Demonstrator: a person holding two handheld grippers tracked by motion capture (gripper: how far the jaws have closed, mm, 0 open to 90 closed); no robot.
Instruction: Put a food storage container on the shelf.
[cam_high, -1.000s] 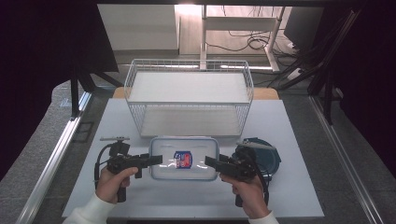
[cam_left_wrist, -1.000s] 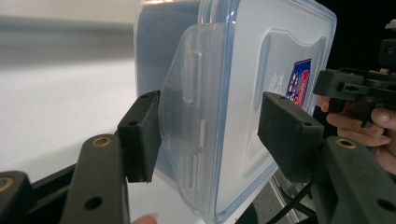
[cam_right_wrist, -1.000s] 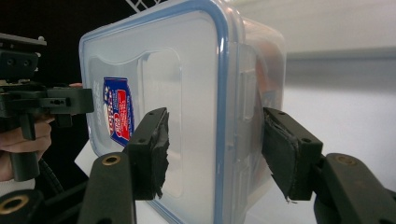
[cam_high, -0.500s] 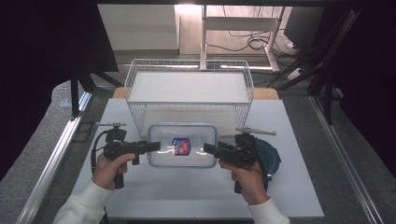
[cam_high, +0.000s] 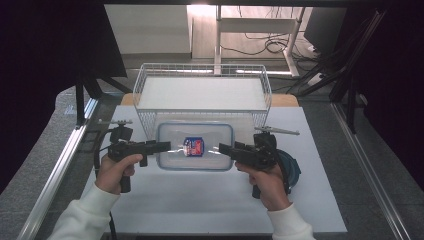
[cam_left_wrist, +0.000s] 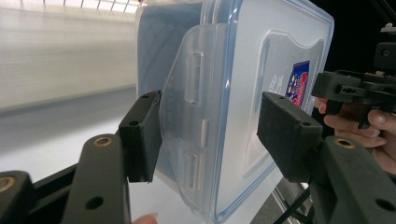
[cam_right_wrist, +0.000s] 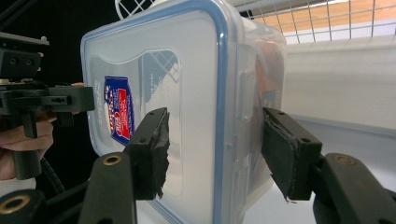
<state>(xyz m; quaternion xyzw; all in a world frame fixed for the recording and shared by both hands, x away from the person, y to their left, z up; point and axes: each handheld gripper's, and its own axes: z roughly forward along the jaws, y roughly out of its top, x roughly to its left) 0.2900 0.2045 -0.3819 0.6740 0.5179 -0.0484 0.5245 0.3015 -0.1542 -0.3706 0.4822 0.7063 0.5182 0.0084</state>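
A clear plastic container (cam_high: 195, 145) with a blue-rimmed lid and a red and blue label (cam_high: 193, 146) hangs above the white table (cam_high: 200, 205), just in front of the wire basket (cam_high: 200, 66). My left gripper (cam_high: 165, 146) is shut on its left end, with the pads over the side latch (cam_left_wrist: 191, 116). At the container's right end my right gripper (cam_high: 225, 149) is shut too, one pad on the lid and one underneath (cam_right_wrist: 217, 149). In the left gripper view the container (cam_left_wrist: 233, 93) stands on edge, and the right gripper (cam_left_wrist: 355, 88) shows beyond it.
The white wire basket is raised on the far half of the table, and its inside is bare. A round teal object (cam_high: 294, 169) lies on the table under my right hand. Metal rails run along both sides of the table.
Both grippers have lifted the container off the table and carried it away from me, closer to the wire basket. The grip on each end looks the same.
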